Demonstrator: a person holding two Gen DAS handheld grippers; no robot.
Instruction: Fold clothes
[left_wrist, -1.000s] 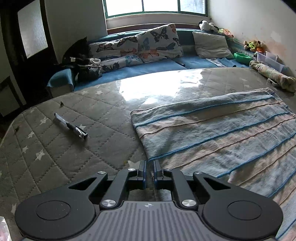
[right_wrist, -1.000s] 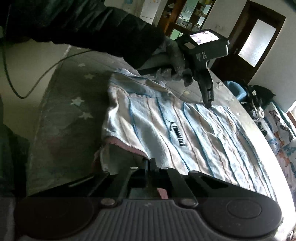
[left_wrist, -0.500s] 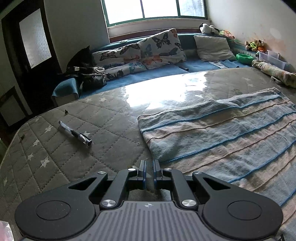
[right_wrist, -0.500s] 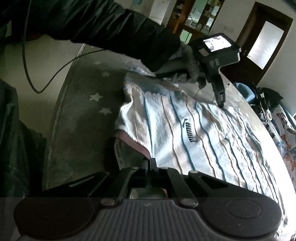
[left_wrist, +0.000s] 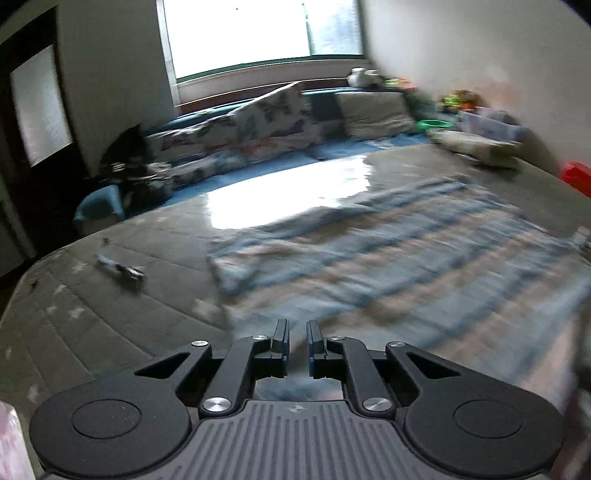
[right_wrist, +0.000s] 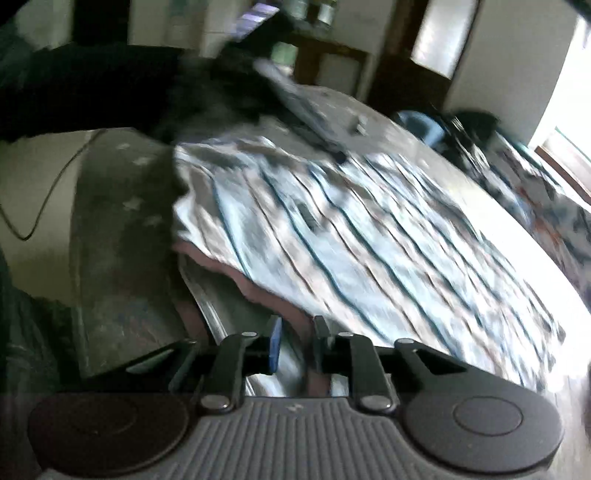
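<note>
A striped shirt (left_wrist: 388, 258) lies spread across a grey quilted mattress (left_wrist: 110, 314), flat enough to fold. The left gripper (left_wrist: 297, 339) hovers at the shirt's near edge, its jaws slightly parted and opening, and blur hides whether cloth sits between them. The right gripper (right_wrist: 295, 343) sits over the pink-edged hem, its jaws opening with hem fabric in the gap, probably letting it go. The shirt is pale blue and white with thin teal and rust stripes. A pen (left_wrist: 120, 269) lies nearby.

Motion blur smears the striped garment (left_wrist: 388, 258) and pen (left_wrist: 122, 271).
</note>
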